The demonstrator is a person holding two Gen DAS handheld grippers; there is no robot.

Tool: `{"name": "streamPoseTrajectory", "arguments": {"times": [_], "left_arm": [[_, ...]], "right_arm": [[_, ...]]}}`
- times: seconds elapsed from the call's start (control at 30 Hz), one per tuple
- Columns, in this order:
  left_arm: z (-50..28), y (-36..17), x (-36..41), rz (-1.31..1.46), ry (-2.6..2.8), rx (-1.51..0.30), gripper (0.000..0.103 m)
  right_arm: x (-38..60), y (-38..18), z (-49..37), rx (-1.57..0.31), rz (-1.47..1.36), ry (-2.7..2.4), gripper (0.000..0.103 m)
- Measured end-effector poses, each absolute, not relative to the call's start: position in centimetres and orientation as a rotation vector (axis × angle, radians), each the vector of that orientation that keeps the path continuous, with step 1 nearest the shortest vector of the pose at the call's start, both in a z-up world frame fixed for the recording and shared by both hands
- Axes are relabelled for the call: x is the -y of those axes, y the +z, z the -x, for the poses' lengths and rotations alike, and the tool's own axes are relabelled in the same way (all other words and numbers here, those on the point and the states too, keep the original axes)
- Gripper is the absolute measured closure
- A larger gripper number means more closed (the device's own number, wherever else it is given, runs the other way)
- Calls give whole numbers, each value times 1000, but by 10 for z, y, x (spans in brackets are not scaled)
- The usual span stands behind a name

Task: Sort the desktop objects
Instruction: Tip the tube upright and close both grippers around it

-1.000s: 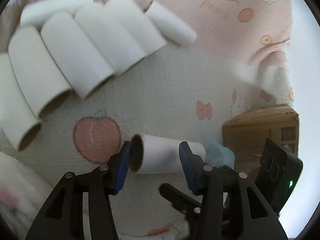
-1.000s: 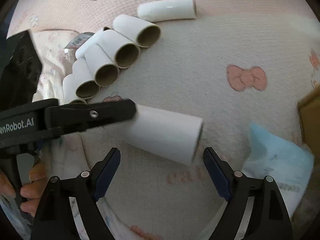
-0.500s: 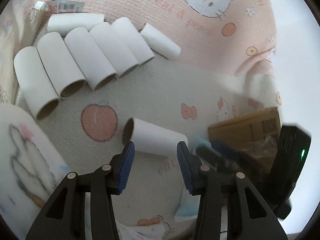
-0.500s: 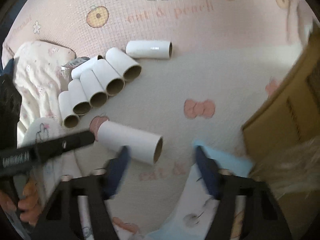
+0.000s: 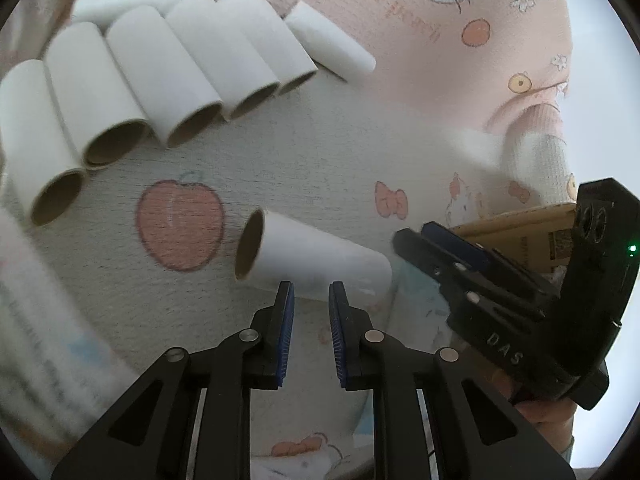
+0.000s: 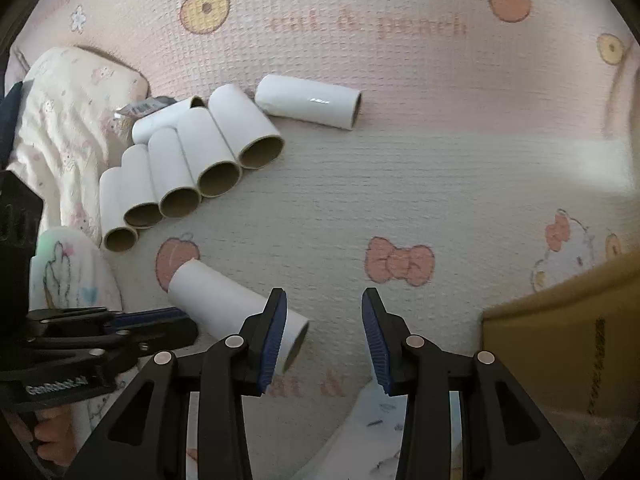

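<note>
Cardboard tubes are lying on a pink cartoon-print mat: a row of tubes is packed side by side at the far left, one more tube is resting crosswise just beyond it, and a stray tube is sitting alone near both tools. The left hand-held gripper is closing, its blue pads nearly together with nothing between them, the stray tube just beyond the tips. The right hand-held gripper is closing too, on empty air, with the tube's open end just beside its left finger.

The risk, I think, is a nudge: either tool is hovering close enough to roll the light tube away or into the row. Both tools are crowding the same spot, so they could clash. A cardboard box is hemming in the right side and bunched fabric the left; the mat's middle is offering open room.
</note>
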State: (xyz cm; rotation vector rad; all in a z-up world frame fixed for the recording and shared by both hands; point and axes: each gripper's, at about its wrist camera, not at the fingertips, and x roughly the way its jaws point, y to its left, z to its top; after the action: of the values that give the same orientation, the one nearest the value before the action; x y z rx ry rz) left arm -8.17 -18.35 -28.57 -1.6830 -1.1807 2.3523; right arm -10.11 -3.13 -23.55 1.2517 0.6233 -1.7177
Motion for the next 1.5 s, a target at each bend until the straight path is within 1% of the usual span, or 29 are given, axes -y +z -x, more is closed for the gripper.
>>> {"name": "streamPoseTrajectory", "arguments": {"times": [0.13,0.3,0.4,0.5,0.67,0.77,0.87,0.9,0.93,1.0,1.13,1.2,1.43,1.47,1.5], "left_arm": [[88,-294,180,1652,2369,1174,83],[90,-295,183,1560,2356,1242,70],[89,-297,191,1513,2356,1326,62],[92,-298,194,1506,2368,1350,57],[99,-301,198,1506,2372,1380,57],[101,-305,206,1466,2349,1462,56],[103,-311,216,1421,2311,1566,54],[105,-313,218,1417,2301,1584,53],[107,-316,219,1413,2288,1607,53],[109,-320,221,1408,2272,1637,53],[114,-330,226,1387,2239,1708,53],[115,-333,227,1372,2223,1731,53],[115,-334,229,1337,2205,1765,53],[115,-334,228,1336,2204,1764,53],[115,-334,228,1334,2198,1764,54]], "right_arm": [[36,-246,99,-641,-1290,-1668,67],[32,-249,95,-590,-1333,-1594,67],[32,-255,88,-627,-1338,-1570,67],[33,-256,79,-633,-1326,-1545,66],[32,-248,72,-642,-1294,-1560,66],[30,-243,77,-704,-1276,-1599,66],[30,-235,81,-748,-1214,-1574,66],[33,-233,83,-763,-1199,-1559,60],[34,-233,86,-774,-1191,-1549,52],[39,-232,93,-776,-1163,-1554,41],[52,-238,111,-655,-1209,-1536,40],[57,-241,115,-627,-1221,-1521,40],[72,-261,102,-696,-1249,-1424,41],[73,-264,100,-704,-1257,-1416,41],[73,-267,97,-718,-1263,-1408,44]]}}
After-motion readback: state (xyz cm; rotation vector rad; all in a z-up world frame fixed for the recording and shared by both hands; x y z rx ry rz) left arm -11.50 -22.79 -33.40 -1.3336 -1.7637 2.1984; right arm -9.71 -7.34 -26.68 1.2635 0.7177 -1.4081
